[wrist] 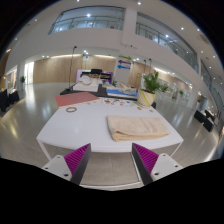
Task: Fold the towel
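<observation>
We count one beige folded cloth towel (138,127) on one white rectangular table (90,132), one small dark ring (71,109), one green potted plant (150,86), and two pink pads (78,161) w/ nothing btwn them.

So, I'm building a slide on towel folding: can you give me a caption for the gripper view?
Open gripper hovers at the near edge of a white table, with the beige towel lying folded just beyond its fingers.

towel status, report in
Gripper open, empty, short of the table. Towel flat on the table beyond the fingers, untouched. Small ring off to the side, path clear.
</observation>
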`<act>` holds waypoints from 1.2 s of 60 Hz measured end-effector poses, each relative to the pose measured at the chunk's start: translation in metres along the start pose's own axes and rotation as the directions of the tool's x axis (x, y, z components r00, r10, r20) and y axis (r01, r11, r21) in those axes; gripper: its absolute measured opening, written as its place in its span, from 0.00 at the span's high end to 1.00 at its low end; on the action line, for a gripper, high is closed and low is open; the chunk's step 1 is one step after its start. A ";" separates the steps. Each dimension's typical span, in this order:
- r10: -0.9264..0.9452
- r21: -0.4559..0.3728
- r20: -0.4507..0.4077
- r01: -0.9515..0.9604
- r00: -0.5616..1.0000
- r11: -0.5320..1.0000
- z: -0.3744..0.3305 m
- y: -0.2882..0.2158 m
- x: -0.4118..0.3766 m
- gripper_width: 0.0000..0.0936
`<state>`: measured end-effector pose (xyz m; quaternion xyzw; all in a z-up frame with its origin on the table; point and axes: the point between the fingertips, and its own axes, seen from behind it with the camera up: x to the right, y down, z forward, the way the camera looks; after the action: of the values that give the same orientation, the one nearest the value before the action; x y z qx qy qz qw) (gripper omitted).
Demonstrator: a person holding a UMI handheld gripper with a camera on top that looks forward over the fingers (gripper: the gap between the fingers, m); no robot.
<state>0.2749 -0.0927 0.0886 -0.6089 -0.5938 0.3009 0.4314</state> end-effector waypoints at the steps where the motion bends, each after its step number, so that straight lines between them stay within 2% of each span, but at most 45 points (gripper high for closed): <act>1: -0.002 0.001 0.006 0.002 1.000 1.000 0.006 -0.002 0.001 0.09; 19: -0.007 -0.015 0.091 0.008 0.996 1.000 0.132 -0.031 0.009 0.09; 32: -0.019 -0.071 0.130 0.028 0.991 0.997 0.217 -0.028 0.006 0.09; 39: -0.024 -0.143 0.136 0.043 0.990 0.989 0.243 -0.006 0.004 0.08; 43: -0.033 -0.137 0.160 0.056 0.987 0.989 0.247 -0.007 -0.003 0.58; 46: -0.100 -0.129 0.066 0.108 0.993 0.986 0.252 -0.010 0.022 0.96; 51: -0.095 -0.145 0.087 0.107 0.992 0.984 0.254 -0.012 0.018 0.97; 59: 0.068 -0.197 0.166 -0.035 0.984 0.980 0.242 -0.039 0.036 0.98; 66: 0.159 -0.184 0.154 -0.130 0.975 0.974 0.233 -0.084 0.110 0.98; 72: 0.167 -0.159 0.071 -0.154 0.983 0.975 0.241 -0.101 0.203 0.98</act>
<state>0.0397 0.1395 0.0996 -0.6730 -0.5817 0.3137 0.3321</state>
